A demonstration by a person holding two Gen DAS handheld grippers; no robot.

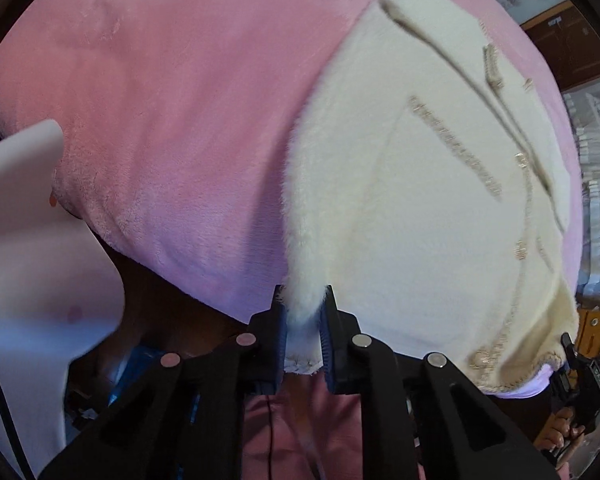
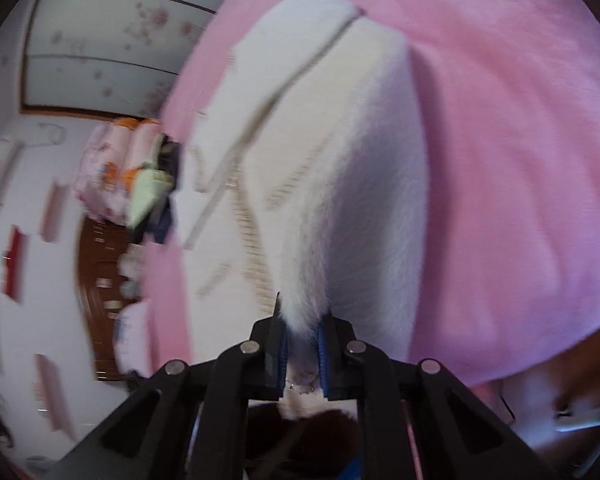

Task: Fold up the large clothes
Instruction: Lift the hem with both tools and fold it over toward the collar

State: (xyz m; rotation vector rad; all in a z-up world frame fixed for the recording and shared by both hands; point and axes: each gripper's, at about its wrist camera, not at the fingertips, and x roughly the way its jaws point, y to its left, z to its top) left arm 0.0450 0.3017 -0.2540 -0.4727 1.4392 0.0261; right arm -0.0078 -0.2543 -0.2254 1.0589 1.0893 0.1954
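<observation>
A pink fleece blanket (image 1: 172,128) covers the bed. On it lies a cream fuzzy jacket (image 1: 420,200) with beige braid trim (image 1: 456,148). The left gripper (image 1: 304,320) is closed on 1 corner of the jacket's hem. The right gripper (image 2: 302,336) pinches another hem corner, and the fabric rises toward its jaws.

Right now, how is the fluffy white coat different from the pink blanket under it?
The white coat has beaded trim lines; the pink blanket is plain. The coat is pinched at its edge by the left gripper and the right gripper; the blanket lies spread out, ungripped. The coat covers only part of the blanket. Both look soft and fuzzy.
</observation>
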